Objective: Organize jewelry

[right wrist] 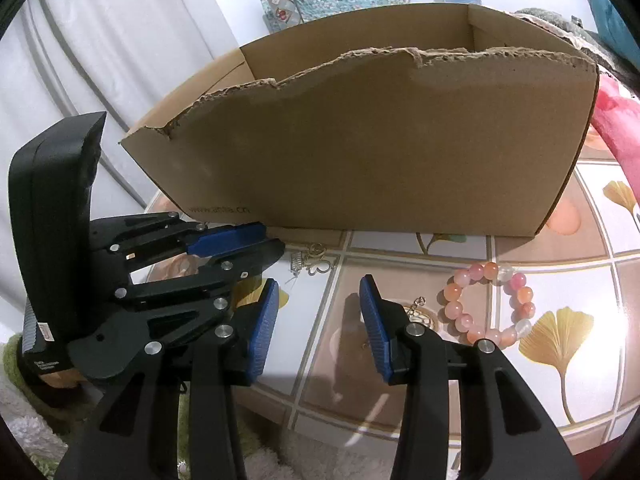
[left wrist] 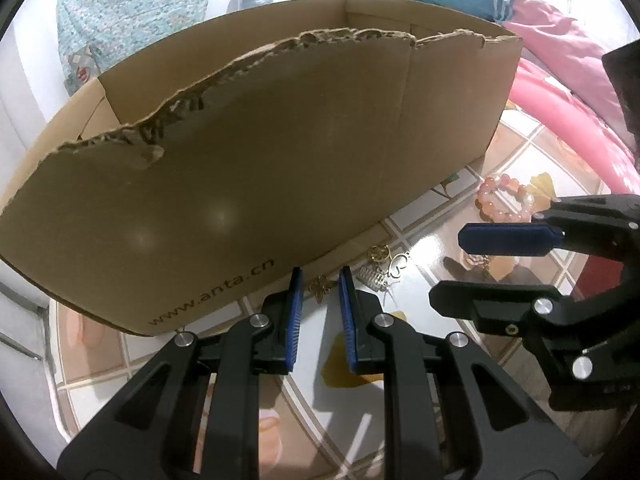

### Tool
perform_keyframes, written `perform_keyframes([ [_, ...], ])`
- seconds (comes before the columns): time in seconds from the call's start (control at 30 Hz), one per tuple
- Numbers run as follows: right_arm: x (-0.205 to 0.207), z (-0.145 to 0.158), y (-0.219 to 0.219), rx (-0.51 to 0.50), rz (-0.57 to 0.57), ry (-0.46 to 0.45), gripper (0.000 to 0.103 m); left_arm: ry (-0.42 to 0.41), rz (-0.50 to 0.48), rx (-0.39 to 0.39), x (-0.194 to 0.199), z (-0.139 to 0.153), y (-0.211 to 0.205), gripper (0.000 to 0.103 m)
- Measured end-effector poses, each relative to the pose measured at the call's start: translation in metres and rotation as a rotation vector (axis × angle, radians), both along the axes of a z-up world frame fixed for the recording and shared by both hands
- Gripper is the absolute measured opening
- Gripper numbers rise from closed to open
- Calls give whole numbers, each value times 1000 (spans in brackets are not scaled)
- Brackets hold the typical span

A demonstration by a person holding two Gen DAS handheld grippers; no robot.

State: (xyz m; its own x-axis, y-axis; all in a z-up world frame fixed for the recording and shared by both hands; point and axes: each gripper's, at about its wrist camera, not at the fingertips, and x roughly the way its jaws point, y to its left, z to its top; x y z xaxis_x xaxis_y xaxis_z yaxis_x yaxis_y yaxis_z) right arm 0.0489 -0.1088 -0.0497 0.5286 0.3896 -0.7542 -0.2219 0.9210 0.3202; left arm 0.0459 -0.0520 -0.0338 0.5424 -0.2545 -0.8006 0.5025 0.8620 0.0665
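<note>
A brown cardboard box (left wrist: 256, 152) with a torn front rim stands on the tiled table; it also shows in the right wrist view (right wrist: 380, 140). My left gripper (left wrist: 321, 280) is open, its fingertips on either side of a small gold flower-shaped piece (left wrist: 321, 286) by the box's base. Gold and silver charms (left wrist: 382, 266) lie just right of it, also in the right wrist view (right wrist: 312, 262). A pink bead bracelet (right wrist: 490, 302) lies on the table, right of my open, empty right gripper (right wrist: 318, 292). A gold chain piece (right wrist: 420, 312) lies beside the right finger.
The table (right wrist: 540, 248) has a glossy top with square tiles and gold leaf prints. Pink bedding (left wrist: 568, 92) lies to the right, a patterned blue cloth (left wrist: 132, 8) behind the box. A green and white rug (right wrist: 24, 420) lies below the table's edge.
</note>
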Motion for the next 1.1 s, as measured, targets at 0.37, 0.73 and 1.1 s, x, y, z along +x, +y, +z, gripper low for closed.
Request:
perform_keyframes([
  [0.37, 1, 2, -1, -5, -7, -10, 41, -9, -6, 45, -2, 1, -17, 11],
  [0.73, -3, 10, -2, -37, -7, -46, 41, 2, 14, 23, -3, 7, 4, 11],
  [1.1, 9, 5, 12, -134, 28, -42, 28, 3, 27, 11, -5, 4, 13, 11],
])
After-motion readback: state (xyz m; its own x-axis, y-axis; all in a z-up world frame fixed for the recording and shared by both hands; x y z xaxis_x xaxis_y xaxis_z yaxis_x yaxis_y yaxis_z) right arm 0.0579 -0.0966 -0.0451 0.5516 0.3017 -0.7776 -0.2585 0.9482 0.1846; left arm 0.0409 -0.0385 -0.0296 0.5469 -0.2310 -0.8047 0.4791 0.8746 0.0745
